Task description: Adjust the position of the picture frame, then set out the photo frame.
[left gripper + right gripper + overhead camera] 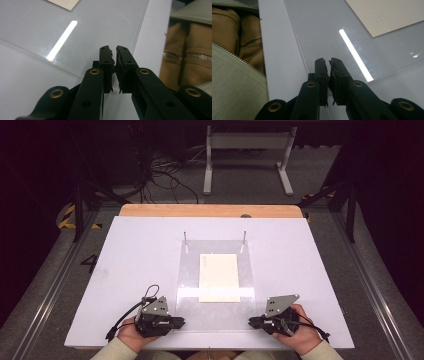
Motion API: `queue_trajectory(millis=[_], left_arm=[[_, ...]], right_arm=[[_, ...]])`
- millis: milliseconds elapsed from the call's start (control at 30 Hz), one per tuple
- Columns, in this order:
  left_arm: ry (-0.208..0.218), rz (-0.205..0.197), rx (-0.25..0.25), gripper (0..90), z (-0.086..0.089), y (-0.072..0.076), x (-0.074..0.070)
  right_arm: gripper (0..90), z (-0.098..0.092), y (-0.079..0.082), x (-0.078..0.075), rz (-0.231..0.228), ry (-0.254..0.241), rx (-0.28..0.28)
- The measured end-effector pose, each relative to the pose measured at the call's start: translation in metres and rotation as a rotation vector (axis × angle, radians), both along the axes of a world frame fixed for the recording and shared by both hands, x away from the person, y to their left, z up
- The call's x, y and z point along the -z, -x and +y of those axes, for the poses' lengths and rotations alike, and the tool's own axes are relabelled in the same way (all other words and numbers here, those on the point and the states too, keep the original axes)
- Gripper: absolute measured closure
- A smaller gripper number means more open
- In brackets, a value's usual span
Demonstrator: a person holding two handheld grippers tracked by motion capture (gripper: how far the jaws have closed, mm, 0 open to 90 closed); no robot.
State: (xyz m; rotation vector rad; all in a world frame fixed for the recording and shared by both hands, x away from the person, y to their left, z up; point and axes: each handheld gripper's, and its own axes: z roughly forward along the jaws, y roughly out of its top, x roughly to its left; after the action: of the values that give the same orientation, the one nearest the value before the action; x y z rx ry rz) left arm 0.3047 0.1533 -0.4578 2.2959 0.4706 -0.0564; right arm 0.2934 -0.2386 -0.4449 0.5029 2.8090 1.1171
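A: Both hands low at the near edge of the white tabletop [135,250], forearms coming in from 6 o'clock. Left gripper [181,322] points toward 3 o'clock, right gripper [251,322] toward 9 o'clock, tips facing each other across the near end of the clear sheet [215,312].

B: Jaw state?

A: Left gripper view: left gripper [113,48] nearly closed, a thin slit between the pads, over the clear sheet's [105,27] near corner. Whether the edge is pinched, cannot tell. Right gripper view: right gripper [327,60] the same, pads almost together above the sheet's edge [322,32].

B: The sheet's place?

A: Centre of the tabletop, flat, a cream card [218,277] on or under it, two thin pins [185,236] at its 12 o'clock end.

B: Anything the gripper views add?

A: A tan garment [190,55] and zipper beyond the tabletop edge; a bright light streak [355,55] on the sheet.
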Motion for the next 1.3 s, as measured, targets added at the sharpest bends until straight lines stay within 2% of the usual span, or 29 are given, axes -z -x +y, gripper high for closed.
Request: queue_trajectory(millis=[67, 133, 233, 333, 367, 400, 467, 500, 533, 667, 733, 800, 900, 1000, 1133, 1200, 1300], left_arm=[[-0.011, 0.015, 0.032, 83.3, 0.000, 0.004, -0.001], [-0.034, 0.029, 0.083, 83.3, -0.002, 0.009, -0.004], [-0.044, 0.036, 0.103, 83.2, -0.004, 0.010, -0.005], [-0.038, 0.050, 0.119, 83.2, -0.005, 0.010, -0.004], [-0.037, 0.053, 0.122, 82.5, -0.005, 0.010, -0.004], [-0.038, 0.058, 0.126, 82.5, -0.005, 0.010, -0.004], [-0.012, 0.082, 0.145, 74.3, -0.005, 0.008, -0.005], [-0.004, 0.071, 0.137, 66.0, -0.005, 0.007, -0.006], [0.017, 0.052, 0.117, 62.9, -0.003, 0.007, -0.008], [0.110, -0.016, 0.037, 58.5, 0.007, 0.003, -0.016], [0.142, -0.064, -0.013, 58.0, 0.013, 0.002, -0.021], [0.163, -0.095, -0.048, 56.8, 0.016, 0.002, -0.022], [0.166, -0.152, -0.101, 54.9, 0.020, 0.000, -0.023], [0.166, -0.181, -0.147, 53.3, 0.024, -0.004, -0.022], [0.171, -0.183, -0.185, 51.6, 0.029, -0.008, -0.021], [0.175, -0.185, -0.198, 51.5, 0.031, -0.008, -0.020], [0.175, -0.189, -0.214, 50.7, 0.034, -0.008, -0.020]], right_arm=[[83.7, 0.001, 0.004, 0.000, 0.003, 0.005, -0.013], [83.6, 0.001, 0.014, -0.001, 0.013, 0.012, -0.049], [83.4, 0.000, 0.019, -0.001, 0.020, 0.011, -0.052], [82.2, -0.002, 0.020, -0.001, 0.032, 0.008, -0.059], [75.6, -0.003, 0.020, -0.001, 0.046, -0.006, -0.054], [75.6, -0.003, 0.020, -0.001, 0.046, -0.006, -0.054], [71.5, -0.004, 0.019, -0.003, 0.040, -0.029, -0.041], [69.3, -0.006, 0.019, -0.005, 0.032, -0.049, -0.034], [67.2, -0.008, 0.018, -0.007, 0.021, -0.063, -0.020], [65.5, -0.014, 0.012, -0.014, -0.028, -0.121, 0.050], [64.6, -0.017, 0.010, -0.018, -0.052, -0.145, 0.072], [64.8, -0.018, 0.007, -0.023, -0.087, -0.163, 0.105], [64.8, -0.019, 0.001, -0.028, -0.116, -0.182, 0.132], [64.6, -0.017, -0.007, -0.033, -0.129, -0.186, 0.160], [62.1, -0.014, -0.021, -0.044, -0.157, -0.179, 0.193], [60.3, -0.013, -0.029, -0.047, -0.135, -0.182, 0.198], [60.9, -0.012, -0.045, -0.054, -0.153, -0.195, 0.218]])
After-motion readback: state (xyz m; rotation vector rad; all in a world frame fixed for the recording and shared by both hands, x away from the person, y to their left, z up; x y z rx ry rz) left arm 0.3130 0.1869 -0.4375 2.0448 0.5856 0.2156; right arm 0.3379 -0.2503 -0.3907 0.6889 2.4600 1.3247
